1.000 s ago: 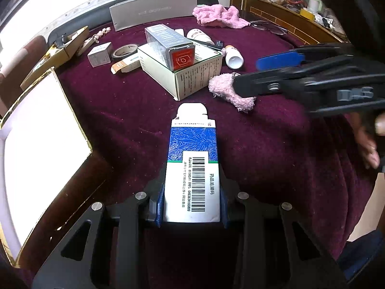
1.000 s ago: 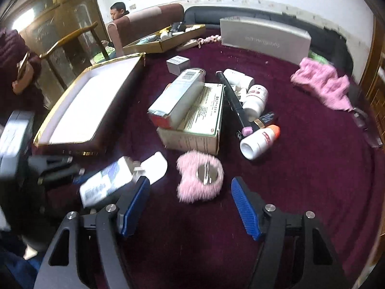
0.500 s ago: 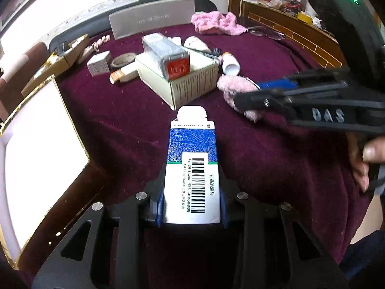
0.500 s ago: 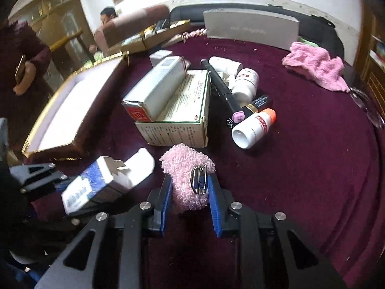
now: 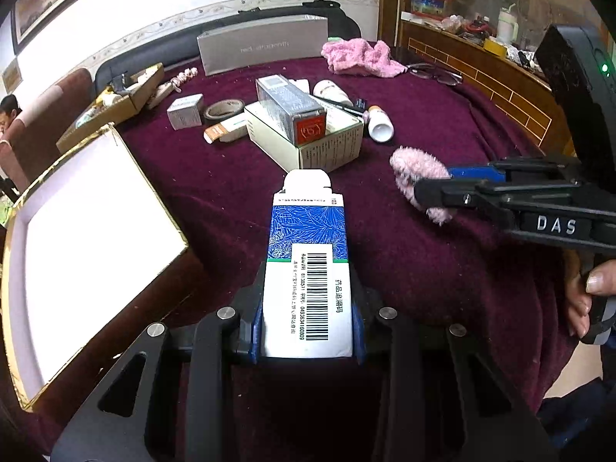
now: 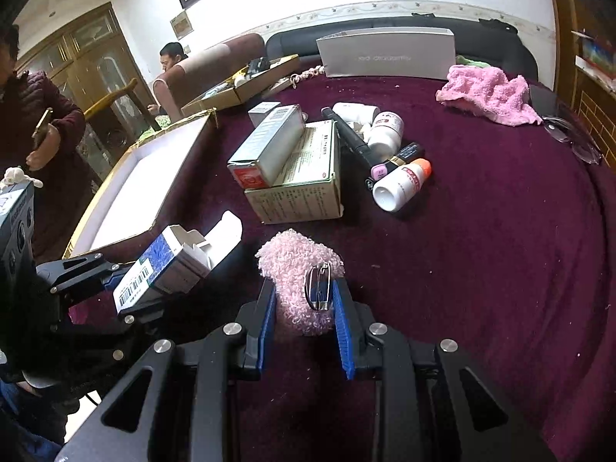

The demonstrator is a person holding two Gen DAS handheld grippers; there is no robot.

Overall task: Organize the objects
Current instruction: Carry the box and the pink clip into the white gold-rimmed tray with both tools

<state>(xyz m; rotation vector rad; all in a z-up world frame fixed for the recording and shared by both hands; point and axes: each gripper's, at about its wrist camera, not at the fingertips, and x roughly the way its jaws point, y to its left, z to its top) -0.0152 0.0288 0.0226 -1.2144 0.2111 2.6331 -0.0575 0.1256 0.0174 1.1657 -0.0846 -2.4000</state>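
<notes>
Covering the whole table is a dark red cloth (image 6: 500,250). Far ahead of both tongs stands a long grey box (image 6: 387,57); its pale writing is too faint to read. Left of the left tongs lies a big open box (image 5: 88,254) with a white inside, cut off by the edge of the picture. Just ahead of the tongs sits a green and white carton (image 6: 304,188) with tiny print that cannot be read, and a silver box (image 6: 265,146) with a red end leans on top.

The left tongs (image 5: 306,331) are squeezed narrow on a blue and white medicine box (image 5: 308,261). It shows a barcode, small Chinese words, and its end flap hangs open. The right tongs (image 6: 304,304), marked "DAS", have just closed on a fluffy pink clip (image 6: 302,281). Its metal clasp shows, but its bottom end is hidden between the blue pads.
</notes>
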